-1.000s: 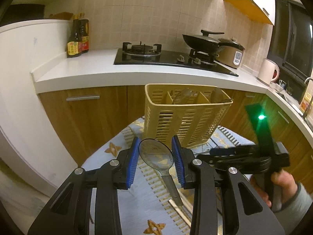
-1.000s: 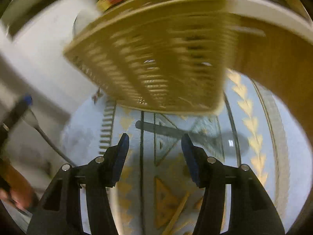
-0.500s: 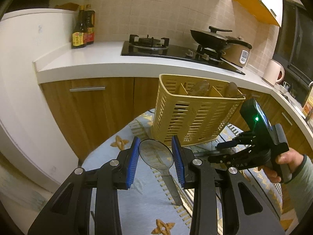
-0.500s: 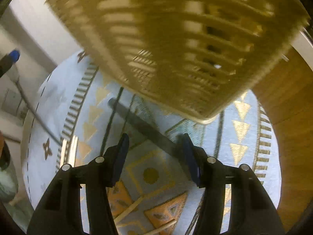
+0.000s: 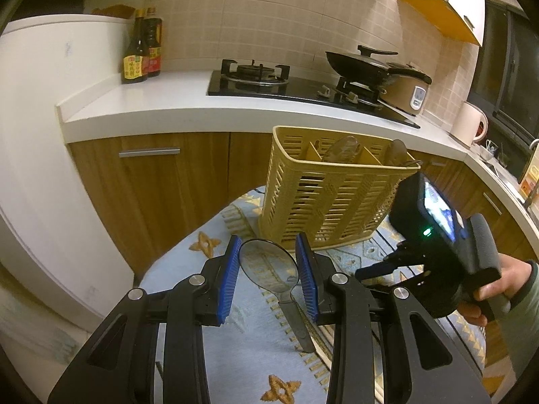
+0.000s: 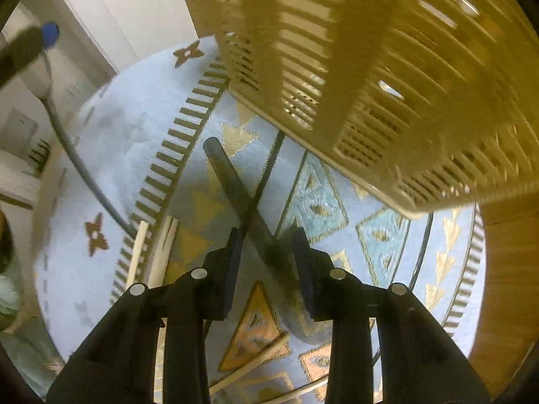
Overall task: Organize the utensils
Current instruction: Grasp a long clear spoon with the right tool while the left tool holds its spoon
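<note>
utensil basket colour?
Pale yellow slotted plastic utensil basket, clearest in the left wrist view.

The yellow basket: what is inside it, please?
Inside the yellow basket, dividers make compartments. Two dark spoon bowls stick up above the rim, in different compartments. Their handles and the basket's bottom are hidden behind the slatted wall.

Dim, warm indoor light is seen; fisheye bending and dark vignetting mark the edges, and the basket (image 6: 387,77) is motion-blurred.
</note>
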Demonstrator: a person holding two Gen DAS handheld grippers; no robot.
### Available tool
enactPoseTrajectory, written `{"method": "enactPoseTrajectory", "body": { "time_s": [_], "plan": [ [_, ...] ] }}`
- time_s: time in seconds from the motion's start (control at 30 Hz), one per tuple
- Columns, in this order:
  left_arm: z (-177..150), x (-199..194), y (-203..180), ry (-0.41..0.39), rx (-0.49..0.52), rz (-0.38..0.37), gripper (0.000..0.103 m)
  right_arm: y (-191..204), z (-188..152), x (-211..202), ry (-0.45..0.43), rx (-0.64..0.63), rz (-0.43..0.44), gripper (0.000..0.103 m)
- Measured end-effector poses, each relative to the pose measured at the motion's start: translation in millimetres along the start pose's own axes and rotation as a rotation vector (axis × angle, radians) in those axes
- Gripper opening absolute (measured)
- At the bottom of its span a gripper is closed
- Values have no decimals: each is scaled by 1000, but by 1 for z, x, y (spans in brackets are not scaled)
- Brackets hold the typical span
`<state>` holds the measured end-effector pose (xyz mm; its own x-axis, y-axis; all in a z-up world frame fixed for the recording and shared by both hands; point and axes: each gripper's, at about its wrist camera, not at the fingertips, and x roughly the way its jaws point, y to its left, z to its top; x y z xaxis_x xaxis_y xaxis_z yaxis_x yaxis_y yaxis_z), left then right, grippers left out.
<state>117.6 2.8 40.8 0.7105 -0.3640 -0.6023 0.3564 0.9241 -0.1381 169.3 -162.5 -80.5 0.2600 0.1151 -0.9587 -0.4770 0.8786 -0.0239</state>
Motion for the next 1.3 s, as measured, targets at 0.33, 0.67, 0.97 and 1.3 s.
{"method": "enactPoseTrajectory", "body": {
  "time_s": [0.33,0.67,0.97,1.3],
  "plan": [
    [0,-4,-1,-10,7,-2,32,40,19,8,9,-88,-84,9],
    [18,-21,-14,-65,47,4,32,23,-1,-45,-201,27,58,0],
    [15,-16,-14,-50,48,-4,32,-1,-22,-21,15,-47,92,21],
    [12,-7,-5,-33,37,-11,32,17,7,8,75,-124,42,46]
  ]
}}
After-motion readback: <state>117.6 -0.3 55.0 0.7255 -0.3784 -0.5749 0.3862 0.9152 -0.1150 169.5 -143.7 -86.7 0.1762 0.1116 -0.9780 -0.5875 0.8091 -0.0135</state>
